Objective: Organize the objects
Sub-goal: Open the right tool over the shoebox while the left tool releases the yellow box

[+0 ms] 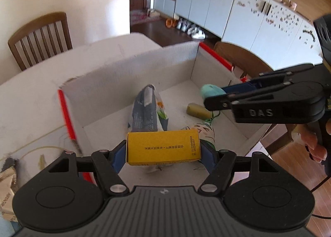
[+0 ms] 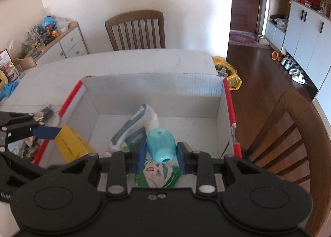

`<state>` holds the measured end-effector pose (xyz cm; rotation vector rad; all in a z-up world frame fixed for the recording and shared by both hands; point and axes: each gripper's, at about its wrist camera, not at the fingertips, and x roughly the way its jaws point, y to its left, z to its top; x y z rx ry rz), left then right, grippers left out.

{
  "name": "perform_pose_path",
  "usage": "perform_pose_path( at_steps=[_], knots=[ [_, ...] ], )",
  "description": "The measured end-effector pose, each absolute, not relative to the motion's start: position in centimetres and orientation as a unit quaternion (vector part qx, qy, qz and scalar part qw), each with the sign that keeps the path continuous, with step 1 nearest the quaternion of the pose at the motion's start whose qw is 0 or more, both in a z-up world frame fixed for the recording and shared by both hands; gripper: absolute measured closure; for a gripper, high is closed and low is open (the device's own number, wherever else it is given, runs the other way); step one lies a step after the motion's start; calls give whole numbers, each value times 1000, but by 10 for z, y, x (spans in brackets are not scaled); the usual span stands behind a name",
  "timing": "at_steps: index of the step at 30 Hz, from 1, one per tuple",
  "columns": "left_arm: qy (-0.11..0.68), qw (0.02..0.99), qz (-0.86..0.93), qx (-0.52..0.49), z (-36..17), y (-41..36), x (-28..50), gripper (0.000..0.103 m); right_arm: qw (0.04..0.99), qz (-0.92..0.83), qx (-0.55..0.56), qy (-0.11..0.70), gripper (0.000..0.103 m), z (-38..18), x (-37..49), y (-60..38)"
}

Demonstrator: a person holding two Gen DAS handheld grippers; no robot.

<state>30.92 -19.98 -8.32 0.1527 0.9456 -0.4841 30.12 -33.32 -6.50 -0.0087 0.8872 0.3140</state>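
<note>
Your left gripper point(image 1: 163, 150) has its jaws clamped on a yellow carton point(image 1: 163, 147), held over the near edge of the white box point(image 1: 132, 67). Your right gripper point(image 2: 159, 154) has its jaws closed on a teal sharpener point(image 2: 160, 143), also held above the box, toward its right side. Both items look like they're at the drop-off step, so next move is probably: lower each one, open up, let go over bare floor of the box, without hitting the red-edged walls or each other.

Inside the box already: a drawn-on paper point(image 2: 159, 172) with green scribbles lying under the sharpener, a grey-and-white pouch point(image 1: 148, 110) near the middle, and a small olive block point(image 1: 198, 110) toward the right wall. Can't tell if the block touches the paper.

The box sits on the white worktop point(image 2: 144, 61). Some clutter point(image 2: 44, 113) lies on the worktop left of the box, too blurred to name. Beyond it, a wooden chair point(image 2: 136, 30) against the wall.
</note>
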Motion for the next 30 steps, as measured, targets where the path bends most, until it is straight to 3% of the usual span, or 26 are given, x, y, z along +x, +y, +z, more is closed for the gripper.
perform_pose_path(
  at_steps=[19, 30],
  knots=[
    [526, 820, -207, 90, -118, -226, 347, 31, 839, 156, -28, 521, 74, -113, 353, -323],
    [536, 815, -202, 86, -124, -219, 345, 31, 840, 160, -1, 518, 70, -103, 348, -336]
  ],
)
